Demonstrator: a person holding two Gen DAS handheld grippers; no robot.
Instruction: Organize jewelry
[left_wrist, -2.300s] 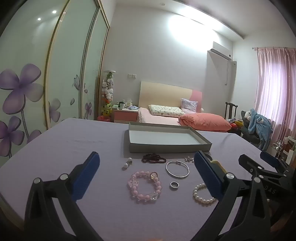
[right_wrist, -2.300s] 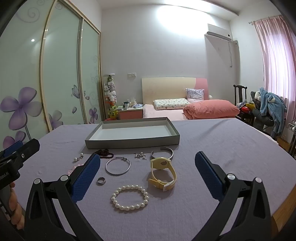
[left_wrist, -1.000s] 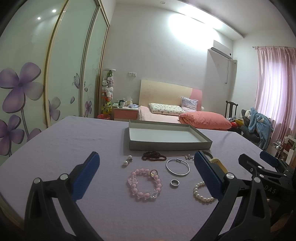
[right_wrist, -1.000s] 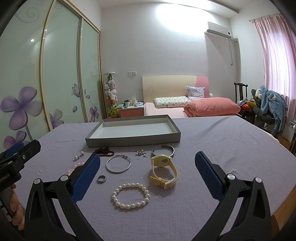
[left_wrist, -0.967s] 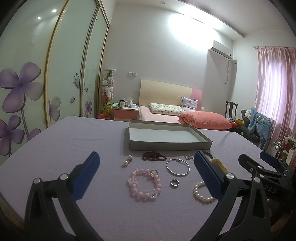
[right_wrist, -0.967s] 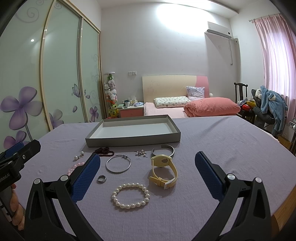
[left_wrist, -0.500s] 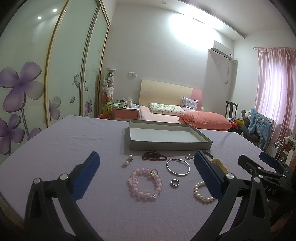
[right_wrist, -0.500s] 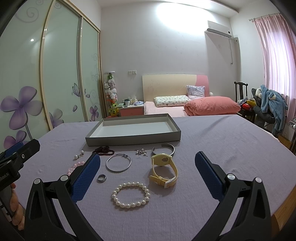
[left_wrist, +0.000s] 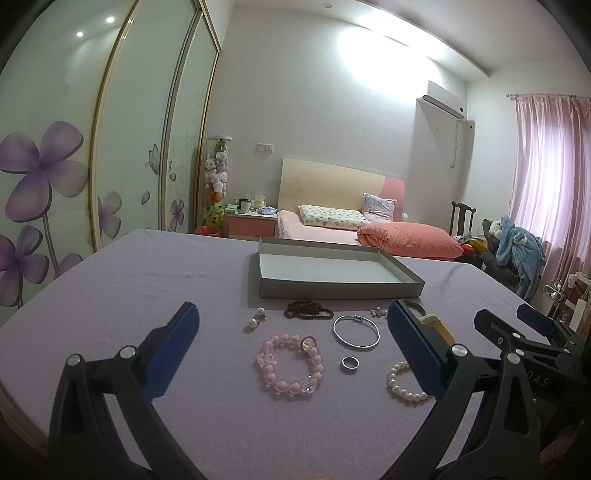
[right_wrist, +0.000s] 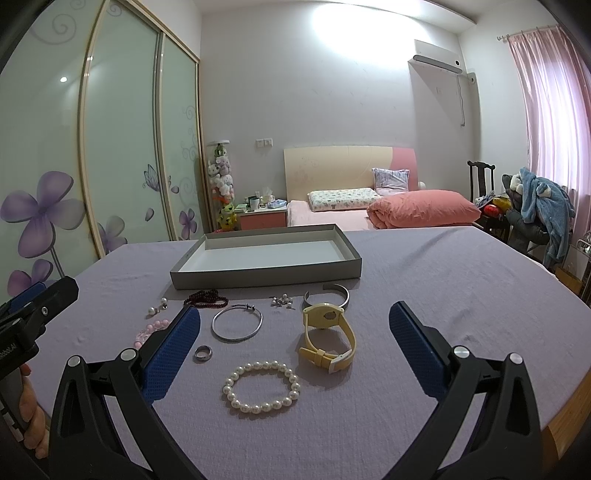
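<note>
Jewelry (right_wrist: 260, 387) on the cloth beside bare tray (right_wrist: 266, 276); both tongs wide apart, unladen.

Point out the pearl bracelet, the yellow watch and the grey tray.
pearl bracelet (right_wrist: 261, 386), right wrist view, bead on its near arc
yellow watch (right_wrist: 324, 315), right wrist view, round face
grey tray (right_wrist: 266, 277), right wrist view, near outer wall
</note>
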